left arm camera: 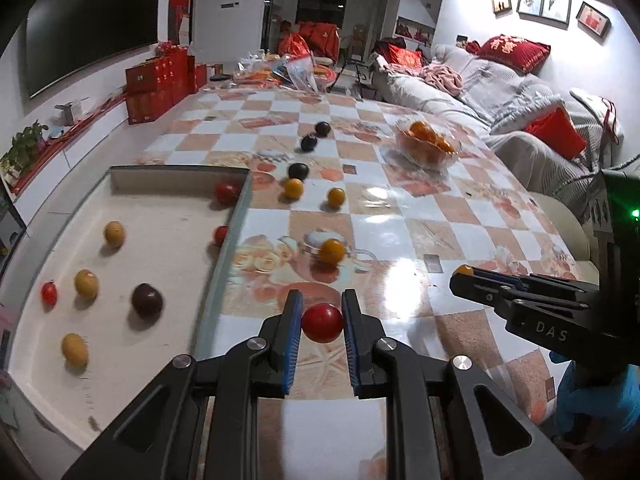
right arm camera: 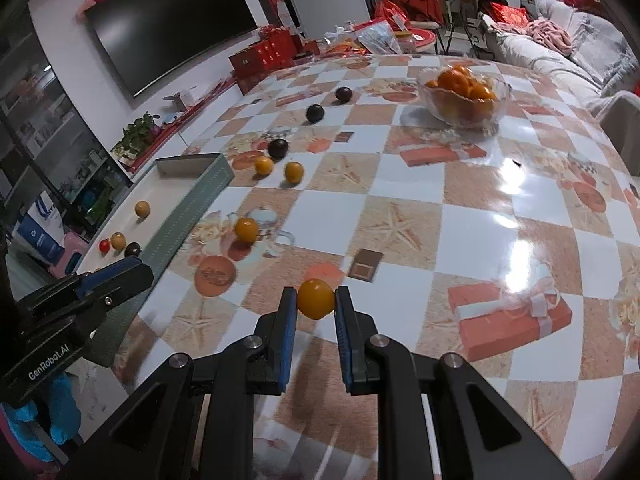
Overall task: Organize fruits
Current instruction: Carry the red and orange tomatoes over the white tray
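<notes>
Both grippers loaded: one small fruit each, held above the bench.

Left gripper (left arm camera: 321, 312): fingers clamped on a red fruit (left arm camera: 322, 323), just right of the tray's (left arm camera: 224, 248) long right rim. Right gripper (right arm camera: 315, 306): fingers clamped on a yellow fruit (right arm camera: 315, 298), over the checkered bench (right arm camera: 460, 208) near its front edge. Tray at the bench's left edge holds yellow, red and one dark fruit (left arm camera: 147, 300). Loose on the bench beyond: three yellow and three dark fruits. Glass bowl (right arm camera: 464, 98) of oranges sits toward the far right side.
</notes>
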{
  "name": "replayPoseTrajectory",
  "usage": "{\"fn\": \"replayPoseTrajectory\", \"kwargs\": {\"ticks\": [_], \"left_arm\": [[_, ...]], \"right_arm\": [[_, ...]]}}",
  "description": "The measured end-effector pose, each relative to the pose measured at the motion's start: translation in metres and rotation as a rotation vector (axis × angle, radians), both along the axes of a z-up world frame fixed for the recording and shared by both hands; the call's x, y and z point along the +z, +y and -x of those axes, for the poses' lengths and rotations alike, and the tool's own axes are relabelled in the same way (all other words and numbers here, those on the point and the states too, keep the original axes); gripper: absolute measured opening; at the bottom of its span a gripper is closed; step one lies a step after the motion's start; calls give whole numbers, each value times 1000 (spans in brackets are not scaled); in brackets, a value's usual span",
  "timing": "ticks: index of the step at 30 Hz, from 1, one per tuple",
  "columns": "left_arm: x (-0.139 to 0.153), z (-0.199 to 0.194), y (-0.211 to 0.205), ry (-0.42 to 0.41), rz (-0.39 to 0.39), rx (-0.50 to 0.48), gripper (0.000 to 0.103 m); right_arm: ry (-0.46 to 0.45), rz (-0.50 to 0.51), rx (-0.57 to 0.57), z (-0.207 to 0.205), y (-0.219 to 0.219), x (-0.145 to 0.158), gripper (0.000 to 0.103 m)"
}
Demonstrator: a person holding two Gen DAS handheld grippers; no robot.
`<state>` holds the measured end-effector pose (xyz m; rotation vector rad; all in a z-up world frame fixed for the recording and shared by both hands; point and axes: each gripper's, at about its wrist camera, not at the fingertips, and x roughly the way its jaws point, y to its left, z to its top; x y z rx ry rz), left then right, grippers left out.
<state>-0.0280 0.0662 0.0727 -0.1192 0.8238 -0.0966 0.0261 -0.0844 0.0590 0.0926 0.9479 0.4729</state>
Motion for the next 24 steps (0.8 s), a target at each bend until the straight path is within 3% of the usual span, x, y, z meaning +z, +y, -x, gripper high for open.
{"fn": "replayPoseTrajectory", "kwargs": {"ticks": [24], "left_arm": [[-10, 34, 120, -11, 15, 162, 21]], "right_arm": [[-32, 41, 181, 19, 128, 26, 21]]}}
